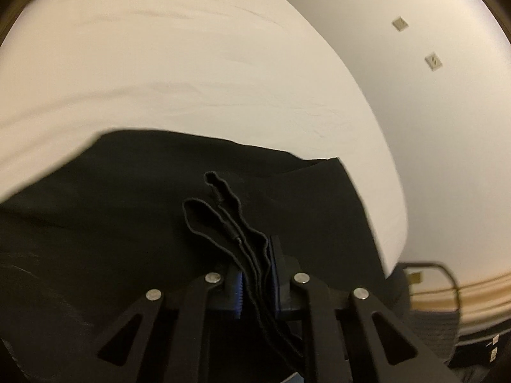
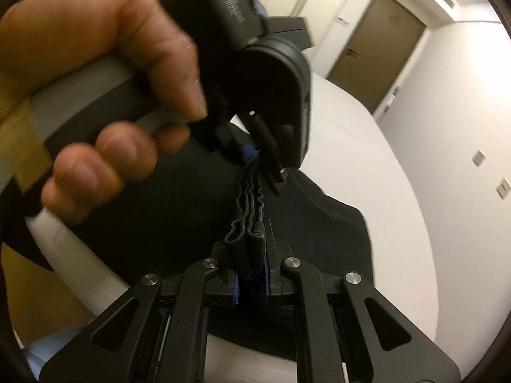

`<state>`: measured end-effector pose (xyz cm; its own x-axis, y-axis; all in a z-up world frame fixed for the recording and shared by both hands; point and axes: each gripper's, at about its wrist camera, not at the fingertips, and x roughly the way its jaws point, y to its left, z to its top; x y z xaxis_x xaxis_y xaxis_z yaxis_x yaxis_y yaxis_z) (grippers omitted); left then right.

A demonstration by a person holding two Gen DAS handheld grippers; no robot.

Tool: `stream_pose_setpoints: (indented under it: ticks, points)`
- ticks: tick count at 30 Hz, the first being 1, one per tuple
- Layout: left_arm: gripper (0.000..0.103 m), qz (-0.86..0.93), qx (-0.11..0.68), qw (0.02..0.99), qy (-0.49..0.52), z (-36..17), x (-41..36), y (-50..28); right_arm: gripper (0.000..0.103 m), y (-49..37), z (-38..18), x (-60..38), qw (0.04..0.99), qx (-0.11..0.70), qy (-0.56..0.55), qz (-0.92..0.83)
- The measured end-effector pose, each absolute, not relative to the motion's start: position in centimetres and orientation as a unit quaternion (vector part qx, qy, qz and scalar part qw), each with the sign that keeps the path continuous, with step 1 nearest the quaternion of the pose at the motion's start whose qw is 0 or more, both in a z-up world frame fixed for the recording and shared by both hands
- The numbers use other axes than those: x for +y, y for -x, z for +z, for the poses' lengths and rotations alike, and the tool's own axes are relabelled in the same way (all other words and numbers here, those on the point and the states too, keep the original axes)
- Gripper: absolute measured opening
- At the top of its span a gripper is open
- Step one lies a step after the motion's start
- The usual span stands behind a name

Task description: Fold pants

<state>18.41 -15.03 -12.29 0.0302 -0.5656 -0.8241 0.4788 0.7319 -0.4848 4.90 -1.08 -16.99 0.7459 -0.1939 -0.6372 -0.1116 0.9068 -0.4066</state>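
Note:
Black pants (image 1: 134,210) lie on a white bed (image 1: 159,63). My left gripper (image 1: 257,274) is shut on a bunched, layered edge of the pants, which sticks out past its blue pads. In the right wrist view my right gripper (image 2: 250,255) is shut on the same gathered edge of the pants (image 2: 249,210). Just ahead of it the left gripper (image 2: 255,156), held by a person's hand (image 2: 95,73), pinches that edge from the far side. The rest of the pants (image 2: 319,233) hangs and spreads below over the bed (image 2: 367,146).
A white wall (image 1: 431,111) with two small switch plates (image 1: 432,60) rises beyond the bed. A brown door (image 2: 377,51) stands at the far end of the room. A black metal frame (image 1: 447,274) shows near the bed's corner.

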Motion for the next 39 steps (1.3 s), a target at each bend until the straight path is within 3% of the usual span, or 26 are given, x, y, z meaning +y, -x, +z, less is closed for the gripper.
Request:
stream_pose_setpoints:
  ticks: [5,19,24,26,28,29,30,37,39]
  points:
    - [0.014,-0.349,0.589,0.729,-0.011,-11.9,-11.7,-19.4,0.009,-6.6,-17.0,3.4,0.907,0.358,0.221,0.019]
    - [0.014,-0.321,0.607,0.727,0.008,-14.5,-7.3,-20.7,0.009,-9.3,-19.5,8.6,0.883,0.400,0.232,0.075]
    - [0.025,-0.313,0.605,0.732,0.014,-14.8,-7.4,-21.2,0.013,-12.3,-22.1,8.4,0.860,0.446,0.232,0.085]
    - [0.041,-0.301,0.599,0.742,0.021,-14.5,-6.2,-21.1,0.017,-12.4,-22.0,8.1,0.867,0.448,0.201,0.087]
    - [0.052,-0.283,0.587,0.758,0.017,-13.8,-5.2,-20.8,0.033,-11.9,-21.1,6.5,0.871,0.452,0.154,0.112]
    - [0.054,-0.265,0.580,0.770,0.010,-13.3,-4.4,-20.7,0.051,-11.6,-20.8,6.0,0.872,0.455,0.135,0.122]
    - [0.059,-0.247,0.572,0.782,-0.004,-13.0,-3.9,-20.4,0.055,-10.9,-20.2,4.9,0.874,0.456,0.098,0.139]
    - [0.061,-0.229,0.479,0.844,-0.077,-9.1,-4.9,-16.4,0.055,-10.5,-16.7,-6.3,0.851,0.453,-0.192,0.182]
    - [0.061,-0.249,0.476,0.838,-0.098,-9.9,-7.4,-14.7,0.046,-13.5,-16.4,-13.0,0.835,0.438,-0.276,0.187]
